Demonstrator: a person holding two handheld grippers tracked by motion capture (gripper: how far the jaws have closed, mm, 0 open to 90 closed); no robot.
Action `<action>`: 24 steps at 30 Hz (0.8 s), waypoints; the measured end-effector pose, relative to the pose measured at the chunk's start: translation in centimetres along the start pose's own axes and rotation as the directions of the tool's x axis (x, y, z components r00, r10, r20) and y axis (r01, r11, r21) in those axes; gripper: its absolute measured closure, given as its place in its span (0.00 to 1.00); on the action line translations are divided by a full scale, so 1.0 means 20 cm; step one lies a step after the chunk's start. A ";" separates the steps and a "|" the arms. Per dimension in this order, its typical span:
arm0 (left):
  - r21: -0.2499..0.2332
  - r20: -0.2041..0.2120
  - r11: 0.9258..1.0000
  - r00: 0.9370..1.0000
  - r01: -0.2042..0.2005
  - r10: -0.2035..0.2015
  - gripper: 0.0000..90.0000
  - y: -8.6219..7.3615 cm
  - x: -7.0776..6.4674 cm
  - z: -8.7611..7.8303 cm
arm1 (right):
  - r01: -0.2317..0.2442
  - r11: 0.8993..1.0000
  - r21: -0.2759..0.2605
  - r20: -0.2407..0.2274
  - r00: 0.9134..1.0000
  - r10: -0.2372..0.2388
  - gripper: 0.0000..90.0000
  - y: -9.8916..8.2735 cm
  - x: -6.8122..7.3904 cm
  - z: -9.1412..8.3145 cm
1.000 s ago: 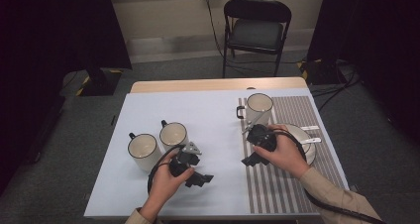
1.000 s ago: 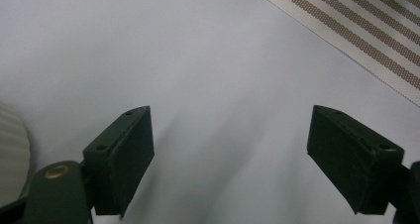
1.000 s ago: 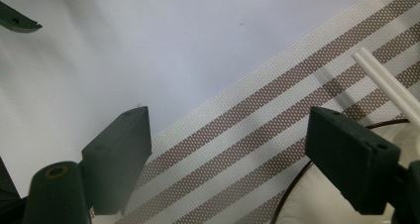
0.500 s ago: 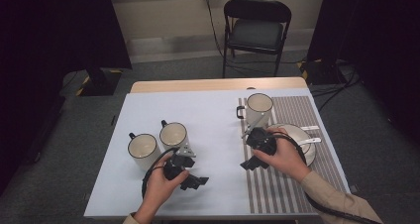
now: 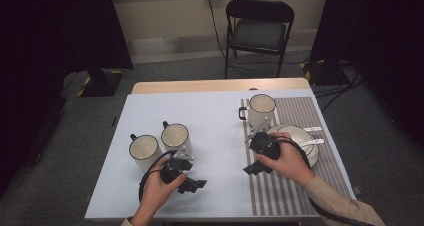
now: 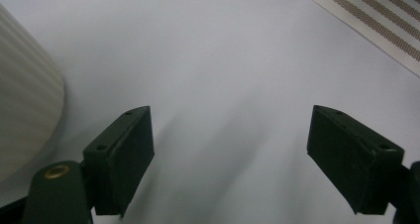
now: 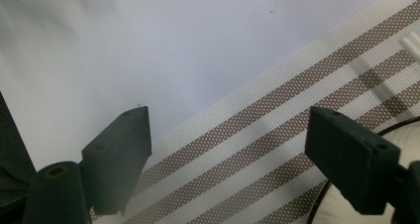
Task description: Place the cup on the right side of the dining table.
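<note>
In the high view I hold my left gripper (image 5: 186, 178) low over the pale blue table (image 5: 215, 121), at about 7 o'clock of the table's middle. In the left gripper view its two black jaws stand wide apart, and between them there is nothing but bare table surface. The nearest things to it are two mugs. The ribbed mug (image 5: 176, 137) stands just at 12 o'clock of this gripper, near but not touching it, and its ribbed cream wall (image 6: 25, 105) comes in at the left edge of the left gripper view, outside the left jaw. The second mug (image 5: 144, 150) stands just beside the first one, at its 8 o'clock.

My right gripper (image 5: 260, 153) is at about 4 o'clock of the table's middle, over the left edge of the striped placemat (image 5: 300, 111). In the right gripper view its jaws are also spread wide, with the border between table and placemat (image 7: 257, 149) running under them; they hold nothing. A third mug (image 5: 261, 108) stands on the placemat at 12 o'clock of this gripper, apart from it. The white plate (image 5: 300, 136) lies at 3 o'clock of the gripper, just beside my right hand (image 5: 287, 158); I think some cutlery lies at the plate's right side, but it is too small to tell well.
</note>
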State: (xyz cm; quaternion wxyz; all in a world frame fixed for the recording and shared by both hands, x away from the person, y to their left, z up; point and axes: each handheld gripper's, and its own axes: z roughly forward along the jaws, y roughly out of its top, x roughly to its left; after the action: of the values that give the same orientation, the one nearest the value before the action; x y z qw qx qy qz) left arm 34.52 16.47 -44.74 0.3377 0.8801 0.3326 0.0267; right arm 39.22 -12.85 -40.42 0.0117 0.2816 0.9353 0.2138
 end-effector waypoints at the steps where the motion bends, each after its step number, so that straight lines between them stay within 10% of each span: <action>1: 0.003 -0.008 1.000 1.000 0.002 -0.002 0.20 0.00 0.00 0.00 | 0.002 1.000 0.002 -0.001 1.000 -0.002 0.19 0.00 0.00 0.00; 24: 0.011 -0.017 1.000 1.000 0.007 -0.007 0.20 -0.10 0.03 -0.06 | 0.033 0.999 0.017 -0.034 0.999 -0.032 0.19 -0.04 0.07 0.06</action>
State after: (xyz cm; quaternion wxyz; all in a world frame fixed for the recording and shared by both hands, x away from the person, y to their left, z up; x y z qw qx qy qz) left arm 33.60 18.63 -45.18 0.3303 0.8805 0.3385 0.0313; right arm 37.80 -12.17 -41.65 -0.0030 0.2628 0.9417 0.2099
